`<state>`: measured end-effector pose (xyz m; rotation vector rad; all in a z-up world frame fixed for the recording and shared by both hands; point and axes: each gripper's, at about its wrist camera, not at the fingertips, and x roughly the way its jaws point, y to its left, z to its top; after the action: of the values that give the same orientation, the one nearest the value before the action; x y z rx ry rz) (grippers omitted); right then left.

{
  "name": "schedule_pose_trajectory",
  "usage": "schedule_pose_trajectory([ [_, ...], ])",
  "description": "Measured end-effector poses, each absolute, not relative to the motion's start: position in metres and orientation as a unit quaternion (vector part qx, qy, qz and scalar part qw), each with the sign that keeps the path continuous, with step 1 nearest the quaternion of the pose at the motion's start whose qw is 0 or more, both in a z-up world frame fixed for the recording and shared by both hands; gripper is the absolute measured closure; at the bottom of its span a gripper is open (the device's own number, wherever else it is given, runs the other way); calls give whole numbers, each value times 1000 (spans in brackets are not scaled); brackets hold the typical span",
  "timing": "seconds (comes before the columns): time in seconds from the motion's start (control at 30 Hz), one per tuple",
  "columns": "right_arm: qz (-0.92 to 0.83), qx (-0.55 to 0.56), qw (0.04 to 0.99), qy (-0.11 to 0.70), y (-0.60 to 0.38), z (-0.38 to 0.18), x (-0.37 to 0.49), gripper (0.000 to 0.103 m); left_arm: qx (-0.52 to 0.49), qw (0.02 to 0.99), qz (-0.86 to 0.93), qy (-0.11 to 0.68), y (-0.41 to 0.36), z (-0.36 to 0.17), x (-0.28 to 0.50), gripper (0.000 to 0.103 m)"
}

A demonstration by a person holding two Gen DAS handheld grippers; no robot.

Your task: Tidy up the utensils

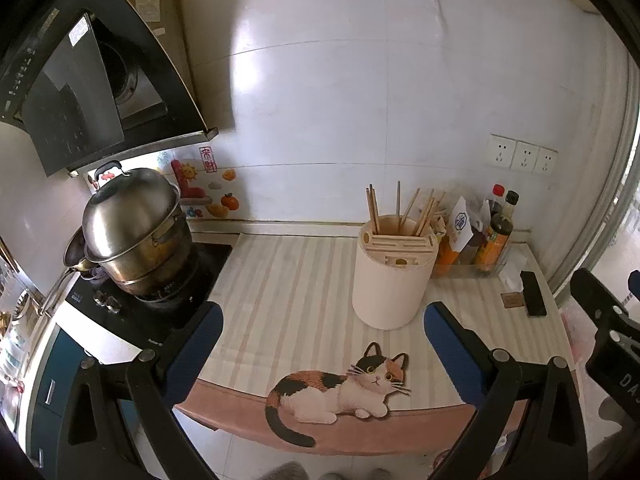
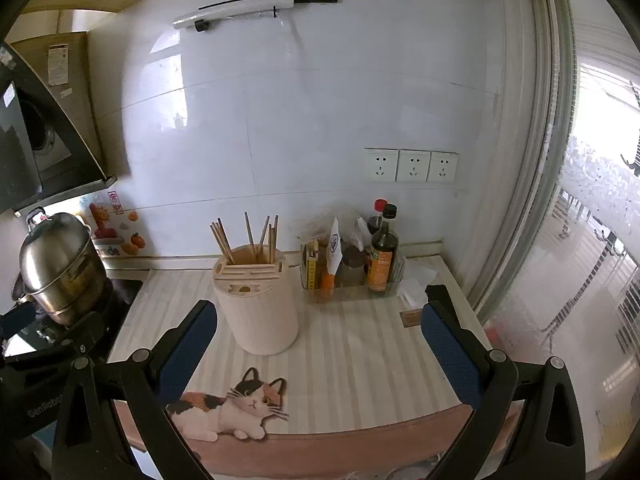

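A cream round utensil holder [image 1: 392, 280] stands on the striped counter mat [image 1: 288, 280], with several wooden chopsticks [image 1: 400, 212] upright in its back compartment. It also shows in the right wrist view [image 2: 258, 304], with the chopsticks [image 2: 248, 240]. My left gripper [image 1: 324, 320] is open and empty, held above the counter's front edge, the holder just beyond its right finger. My right gripper [image 2: 320, 320] is open and empty, with the holder just inside its left finger.
A steel stacked pot [image 1: 132, 232] sits on the stove at left under a black range hood [image 1: 80, 92]. A clear tray of sauce bottles [image 2: 360, 264] stands right of the holder. A black phone [image 1: 534, 294] lies by the wall. A window [image 2: 592, 240] is at right.
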<state>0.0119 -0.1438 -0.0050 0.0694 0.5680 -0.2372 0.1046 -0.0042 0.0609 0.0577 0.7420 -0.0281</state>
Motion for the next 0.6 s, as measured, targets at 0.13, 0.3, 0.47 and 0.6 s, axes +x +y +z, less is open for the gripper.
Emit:
schedule_pose_trajectory([
  [0.13, -113, 31, 952, 283, -149, -5, 20, 0, 26, 932, -11, 361, -7, 61, 108, 0],
  [0.3, -110, 27, 952, 284, -153, -6, 27, 0, 25, 932, -4, 362, -9, 60, 112, 0],
  [0.47, -103, 22, 950, 294, -155, -9, 34, 0, 30, 930, -3, 367, -12, 58, 116, 0],
  [0.6, -102, 20, 949, 299, -157, -12, 40, 0, 30, 929, -2, 368, -13, 58, 117, 0],
])
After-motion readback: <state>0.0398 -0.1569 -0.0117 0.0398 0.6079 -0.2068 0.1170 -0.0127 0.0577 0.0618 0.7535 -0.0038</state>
